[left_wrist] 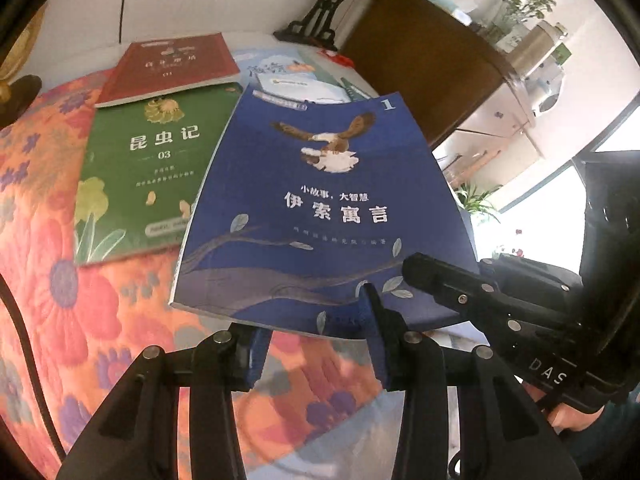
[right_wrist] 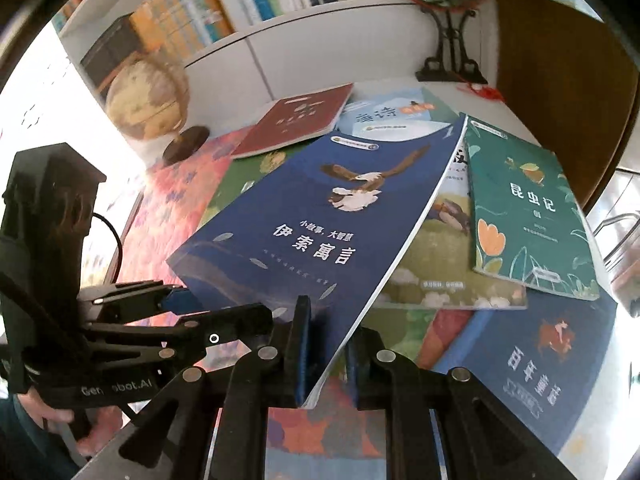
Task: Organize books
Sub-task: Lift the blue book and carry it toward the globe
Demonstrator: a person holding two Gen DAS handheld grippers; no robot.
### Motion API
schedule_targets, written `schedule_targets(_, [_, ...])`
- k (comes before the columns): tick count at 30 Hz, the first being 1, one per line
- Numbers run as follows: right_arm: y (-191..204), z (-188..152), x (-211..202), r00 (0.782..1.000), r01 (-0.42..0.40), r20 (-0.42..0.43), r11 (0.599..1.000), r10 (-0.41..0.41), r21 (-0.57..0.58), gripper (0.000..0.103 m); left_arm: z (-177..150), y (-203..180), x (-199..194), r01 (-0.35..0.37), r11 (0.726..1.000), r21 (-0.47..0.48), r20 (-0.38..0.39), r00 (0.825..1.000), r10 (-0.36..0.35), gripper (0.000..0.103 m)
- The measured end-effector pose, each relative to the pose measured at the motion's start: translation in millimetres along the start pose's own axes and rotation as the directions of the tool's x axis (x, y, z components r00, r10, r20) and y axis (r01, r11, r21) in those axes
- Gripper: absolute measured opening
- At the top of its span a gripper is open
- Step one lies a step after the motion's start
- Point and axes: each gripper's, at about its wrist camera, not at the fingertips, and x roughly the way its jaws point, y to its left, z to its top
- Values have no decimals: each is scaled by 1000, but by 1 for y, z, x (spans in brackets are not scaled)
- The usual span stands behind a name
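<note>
left wrist view: close over the floral cloth (left_wrist: pixel 60 240), facing steeply down along its own fingers at the blue eagle book (left_wrist: pixel 320 208). right wrist view: equally near, angled down from the opposite corner. shared: the same blue eagle book (right_wrist: pixel 312 220), red book (left_wrist: pixel 168 68), fan stand (right_wrist: pixel 452 60).

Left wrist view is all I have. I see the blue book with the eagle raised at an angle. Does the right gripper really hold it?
Observer: Yes. The right gripper is shut on the lower edge of the blue book.
Operator: What lies to the right of this book?
Observer: A teal book with an orange tulip. It rests partly on an illustrated book.
Operator: Is anything nearer to the right gripper?
Observer: A dark blue book with white characters lies flat at the lower right.
</note>
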Motion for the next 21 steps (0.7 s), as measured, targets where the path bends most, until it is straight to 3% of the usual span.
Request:
schedule_targets(11, [54, -50, -63, 998, -21, 60, 983, 33, -181, 14, -63, -37, -66, -85, 996, -41, 137, 987, 89, 38])
schedule_targets(17, [92, -85, -108, 991, -55, 103, 961, 86, -271, 14, -112, -59, -118, -136, 987, -90, 226, 962, 153, 38])
schedule_targets(21, [126, -103, -129, 984, -94, 113, 940, 138, -327, 15, -139, -61, -162, -195, 973, -127, 275, 935, 223, 38])
